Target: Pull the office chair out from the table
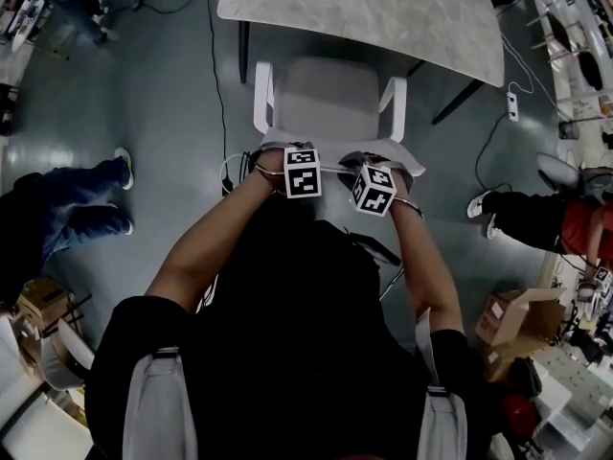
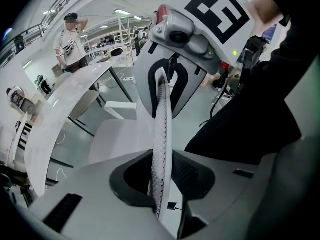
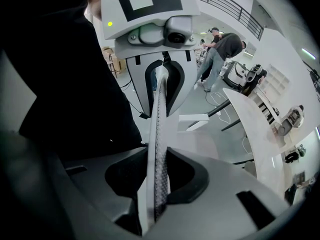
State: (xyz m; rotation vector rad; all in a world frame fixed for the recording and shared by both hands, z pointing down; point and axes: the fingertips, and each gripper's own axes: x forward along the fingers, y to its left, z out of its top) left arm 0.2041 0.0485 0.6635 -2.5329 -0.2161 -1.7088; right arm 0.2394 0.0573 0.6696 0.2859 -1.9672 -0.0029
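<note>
The office chair (image 1: 330, 99) has a grey seat and white armrests and stands just in front of the pale table (image 1: 383, 8), its seat clear of the tabletop edge. Both grippers hold the top of the backrest. My left gripper (image 1: 285, 153) is shut on the thin perforated backrest edge (image 2: 161, 129), which runs straight between its jaws (image 2: 161, 170). My right gripper (image 1: 385, 166) is shut on the same edge (image 3: 159, 134) a little farther right (image 3: 157, 176). Each gripper view shows the other gripper clamped ahead on the rim. My torso hides the lower backrest.
A person's legs in jeans (image 1: 86, 199) stand at the left, and another person (image 1: 536, 214) is at the right. Cables and a power strip (image 1: 511, 103) lie on the grey floor. Cardboard boxes (image 1: 522, 319) sit at the right, behind me.
</note>
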